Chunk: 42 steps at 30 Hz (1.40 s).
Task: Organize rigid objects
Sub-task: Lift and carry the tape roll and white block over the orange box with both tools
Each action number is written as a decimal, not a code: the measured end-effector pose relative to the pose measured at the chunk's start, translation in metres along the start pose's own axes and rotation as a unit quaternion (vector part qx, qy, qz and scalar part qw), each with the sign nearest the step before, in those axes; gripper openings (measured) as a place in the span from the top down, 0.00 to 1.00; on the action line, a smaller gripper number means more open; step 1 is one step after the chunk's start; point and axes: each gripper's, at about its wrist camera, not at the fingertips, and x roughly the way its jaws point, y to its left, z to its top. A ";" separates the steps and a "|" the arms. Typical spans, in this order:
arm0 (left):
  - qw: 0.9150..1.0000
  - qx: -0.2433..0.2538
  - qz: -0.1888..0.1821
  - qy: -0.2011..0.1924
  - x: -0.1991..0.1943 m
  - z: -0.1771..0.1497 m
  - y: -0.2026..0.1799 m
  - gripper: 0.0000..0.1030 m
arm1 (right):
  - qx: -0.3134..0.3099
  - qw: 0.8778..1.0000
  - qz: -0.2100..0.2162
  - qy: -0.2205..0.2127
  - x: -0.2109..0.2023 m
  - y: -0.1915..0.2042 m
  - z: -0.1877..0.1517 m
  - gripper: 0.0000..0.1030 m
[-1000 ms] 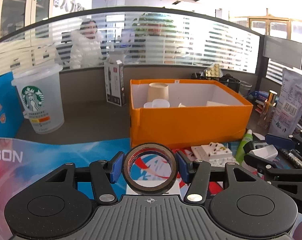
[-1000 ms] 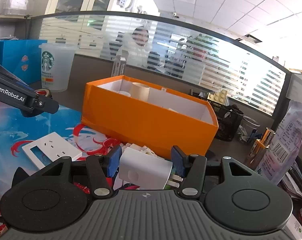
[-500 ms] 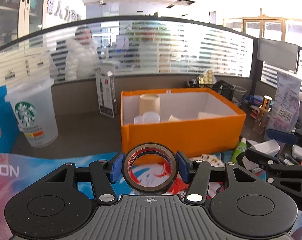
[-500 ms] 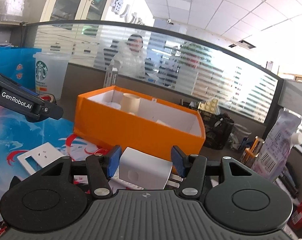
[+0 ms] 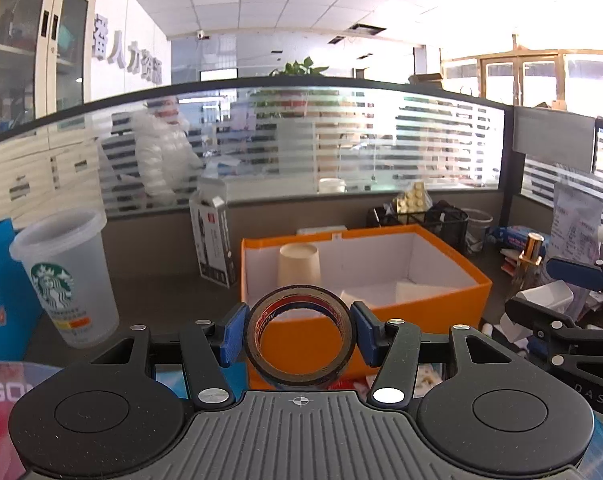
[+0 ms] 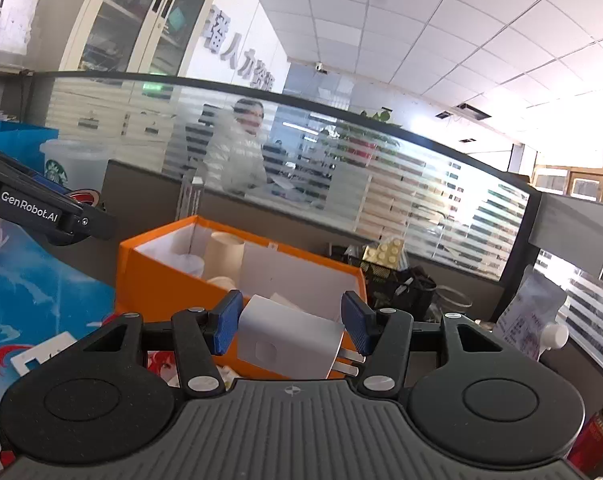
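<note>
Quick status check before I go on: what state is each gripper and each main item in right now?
left gripper: shut on the tape roll, held in the air
tape roll: standing on edge between the fingers
right gripper: shut on the white charger
white charger: tilted, prongs pointing right
orange box: open, partly filled
paper cup: upside down inside the box
Starbucks cup: upright, looks empty

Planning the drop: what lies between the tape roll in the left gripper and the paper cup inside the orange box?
In the left wrist view, only the orange box's near wall lies between the tape roll and the paper cup.
</note>
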 end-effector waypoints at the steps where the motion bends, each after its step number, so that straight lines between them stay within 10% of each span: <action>1: 1.000 0.001 0.000 -0.001 0.001 0.002 0.000 0.48 | 0.000 1.000 -0.001 -0.002 0.000 -0.001 0.002 0.50; 42: 1.000 0.016 0.007 0.013 0.098 0.049 -0.009 0.48 | 0.017 1.000 -0.014 -0.010 0.075 -0.036 0.035 0.50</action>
